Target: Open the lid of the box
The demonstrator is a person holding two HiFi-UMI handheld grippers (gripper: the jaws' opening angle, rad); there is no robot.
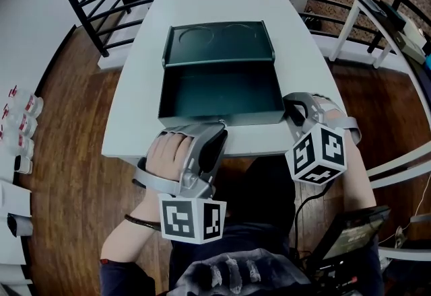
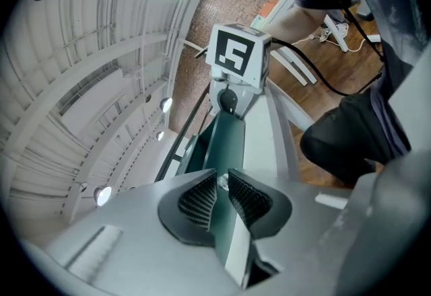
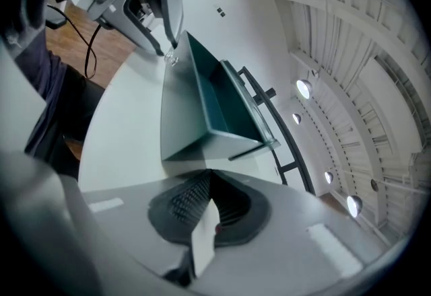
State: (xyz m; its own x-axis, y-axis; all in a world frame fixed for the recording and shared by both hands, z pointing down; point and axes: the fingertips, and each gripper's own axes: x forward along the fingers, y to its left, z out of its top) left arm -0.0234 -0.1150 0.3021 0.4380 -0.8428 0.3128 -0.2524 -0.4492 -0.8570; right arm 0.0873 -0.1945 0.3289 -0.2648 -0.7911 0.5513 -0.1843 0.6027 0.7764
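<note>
- The left hand (image 1: pixel 165 153) reaches forward over the near table edge, and the left gripper (image 1: pixel 219 128) (image 2: pixel 222 197) has its pads pinched narrowly on the front wall of the dark green rectangular box (image 1: pixel 222 116).
- The right gripper (image 1: pixel 293 112) (image 3: pixel 209 197), pads pressed together and empty, sits just beside the box's near right corner.
- The box stands mid-way on the white rectangular table (image 1: pixel 296 52), with bare tabletop on both sides; a black metal railing (image 1: pixel 101 12) rings the far end.
- The box's long axis runs left to right. Its lid (image 1: pixel 219 42) is open, leaning back from the far edge.
</note>
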